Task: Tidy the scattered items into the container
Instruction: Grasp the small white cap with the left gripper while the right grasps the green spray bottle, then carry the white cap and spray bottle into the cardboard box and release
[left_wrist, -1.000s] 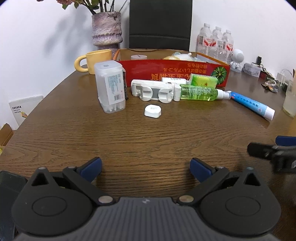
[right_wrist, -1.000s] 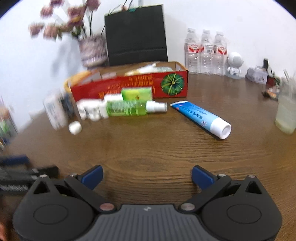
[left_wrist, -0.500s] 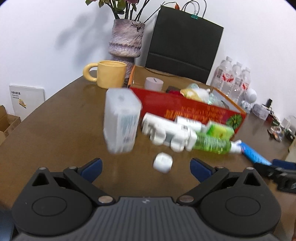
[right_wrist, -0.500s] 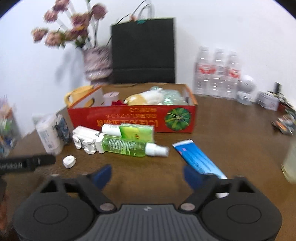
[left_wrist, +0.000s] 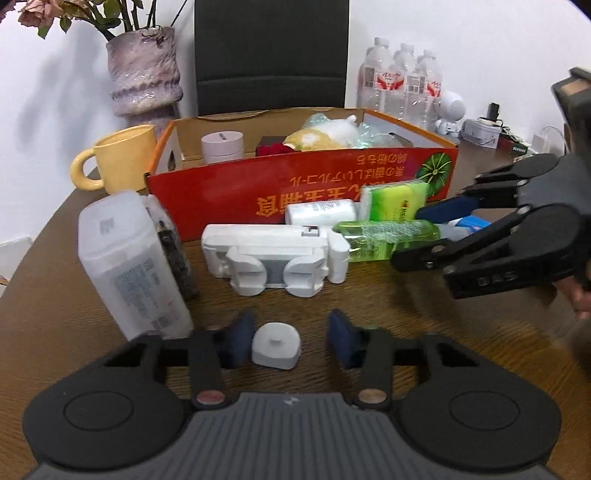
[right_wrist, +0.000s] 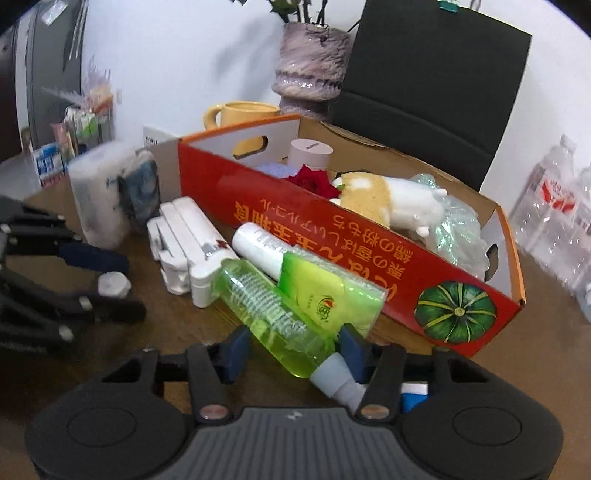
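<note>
Closing around a small white cap (left_wrist: 276, 345) on the wooden table (left_wrist: 369, 306), the left gripper (left_wrist: 291, 341) has one blue pad beside it, the other still clear; the right gripper (right_wrist: 293, 349) has been closing on the green bottle (right_wrist: 273, 310), pads not visibly pressing; both items lie outside the red cardboard box (left_wrist: 303, 188).

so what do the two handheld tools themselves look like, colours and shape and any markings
Both match: the left tool and right tool have matte black linkage arms with brass-coloured pivot pins, dark blue finger pads, two round black discs flanking a ribbed grey centre, and embossed lettering on the side, too blurred to read.
</note>
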